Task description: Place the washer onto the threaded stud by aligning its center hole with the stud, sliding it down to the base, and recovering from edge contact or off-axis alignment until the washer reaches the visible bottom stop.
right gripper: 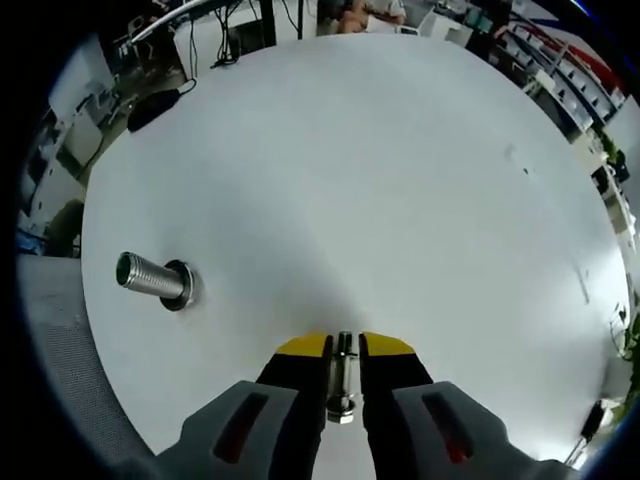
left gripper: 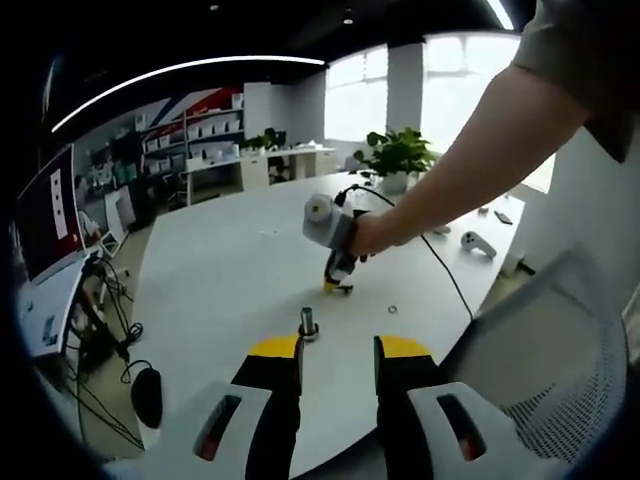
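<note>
The threaded stud (left gripper: pixel 308 322) stands upright on the white table (left gripper: pixel 230 270), just beyond my left gripper (left gripper: pixel 338 350), which is open with nothing between its fingers. Further back a hand holds my right gripper (left gripper: pixel 339 285), tips down near the tabletop, right of and behind the stud. In the right gripper view the right gripper (right gripper: pixel 344 350) is shut on a thin metal piece seen edge-on, apparently the washer (right gripper: pixel 343 372). There the stud (right gripper: pixel 150 277) rises from its round base at the left, well apart from the jaws. A small washer (left gripper: pixel 392 309) lies flat on the table right of the stud.
A mesh office chair (left gripper: pixel 560 370) stands close at the right. A potted plant (left gripper: pixel 398 155) and a grey controller (left gripper: pixel 478 243) sit at the table's far side. A black mouse (left gripper: pixel 147 395) and cables hang off the left edge. The person's arm (left gripper: pixel 470 160) reaches in from the upper right.
</note>
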